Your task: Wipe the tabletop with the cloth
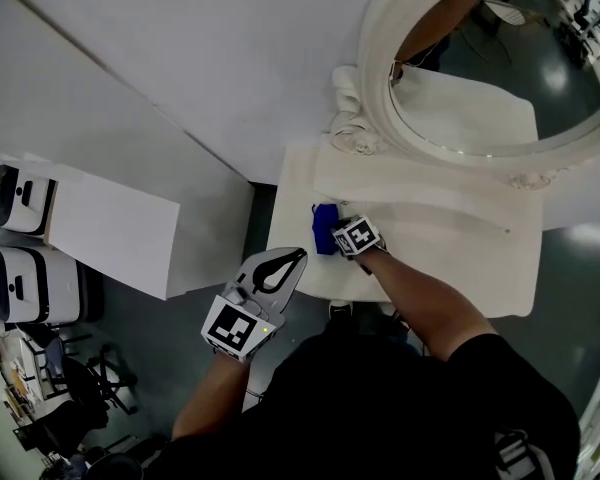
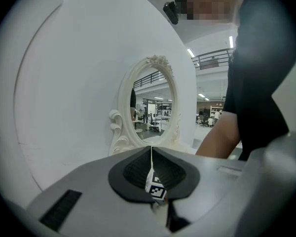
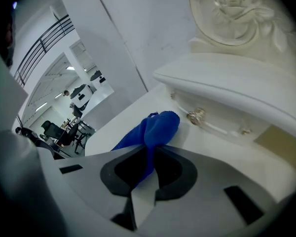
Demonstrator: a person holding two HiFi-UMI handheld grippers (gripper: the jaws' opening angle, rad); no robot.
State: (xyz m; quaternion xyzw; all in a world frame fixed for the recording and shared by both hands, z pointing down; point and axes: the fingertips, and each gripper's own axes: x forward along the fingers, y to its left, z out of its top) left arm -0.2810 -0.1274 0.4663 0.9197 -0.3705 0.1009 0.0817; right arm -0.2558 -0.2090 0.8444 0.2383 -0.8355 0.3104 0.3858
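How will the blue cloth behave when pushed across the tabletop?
Probably floppy: the blue cloth bunches and droops beyond the right gripper. Likely light, so it may fold or trail rather than slide flat on the tabletop.

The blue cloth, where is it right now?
In the head view the blue cloth sits near the left edge of the white tabletop, pinched in the right claw, just in front of the oval mirror's frame.

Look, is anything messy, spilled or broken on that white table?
Nothing stands out. The blue cloth is bunched up in the right gripper on the white tabletop, which shows no spill, and the mirror frame looks whole.
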